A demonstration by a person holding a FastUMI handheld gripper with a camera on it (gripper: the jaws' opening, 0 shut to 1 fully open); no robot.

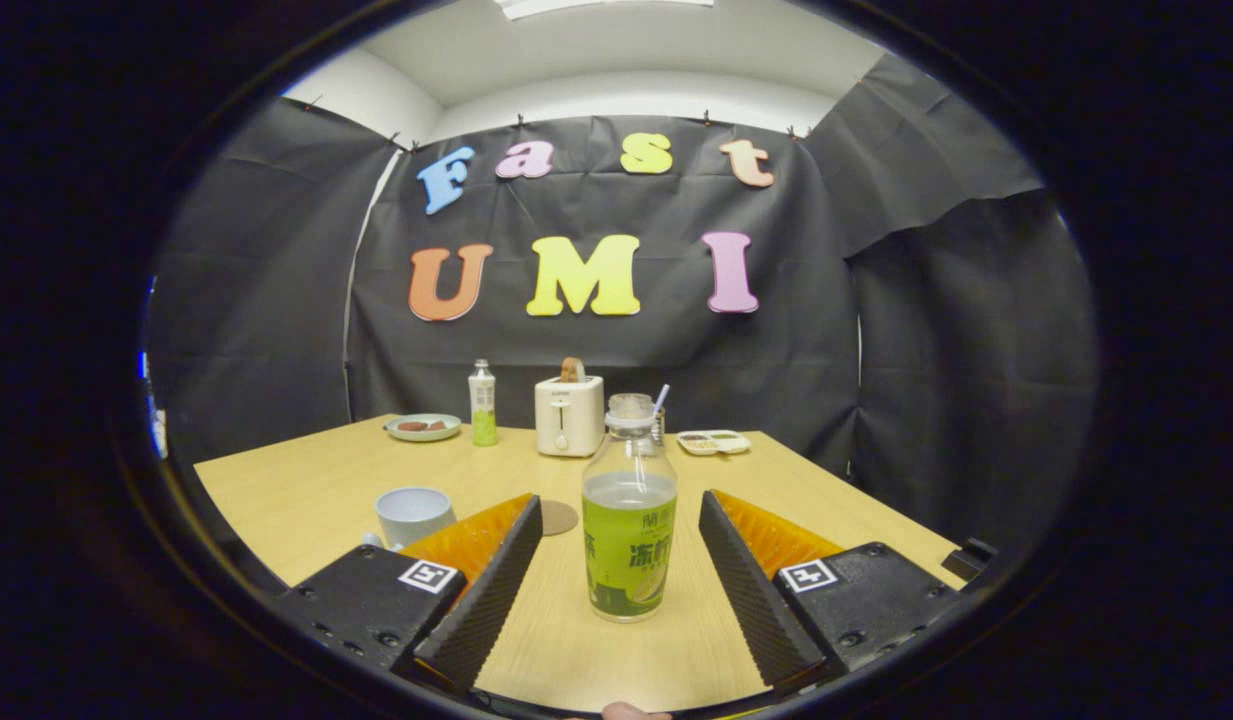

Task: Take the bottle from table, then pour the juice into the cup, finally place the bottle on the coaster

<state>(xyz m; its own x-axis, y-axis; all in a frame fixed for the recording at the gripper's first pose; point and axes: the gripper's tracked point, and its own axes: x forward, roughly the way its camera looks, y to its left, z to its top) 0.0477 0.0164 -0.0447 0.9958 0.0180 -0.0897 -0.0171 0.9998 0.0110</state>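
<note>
A light wooden table [306, 480] stretches away toward a black cloth wall. At the far left of the table sits a small round plate [423, 427] holding some dark food. Just right of it stands a slim bottle with a green lower half [483, 404], upright. Nearer the camera on the left, a pale cup [413, 514] stands upright, partly hidden behind the left finger [481, 590] of the gripper [621, 590]. Just past that finger's tip lies a round brown coaster [558, 517], flat on the table and empty. At the back, near the middle, a white toaster [569, 415] has a slice of bread poking out of its top. In the centre, the juice bottle [629, 520] stands upright on the table between the two fingers; it is clear with a green label and partly filled. The fingers are spread wide, with a gap on each side of the bottle, so neither touches it. Behind the bottle, a glass with a straw [660, 408] peeks out. Further right at the back lies a small divided tray [713, 441]. The right finger [756, 590] angles in beside the bottle.
</note>
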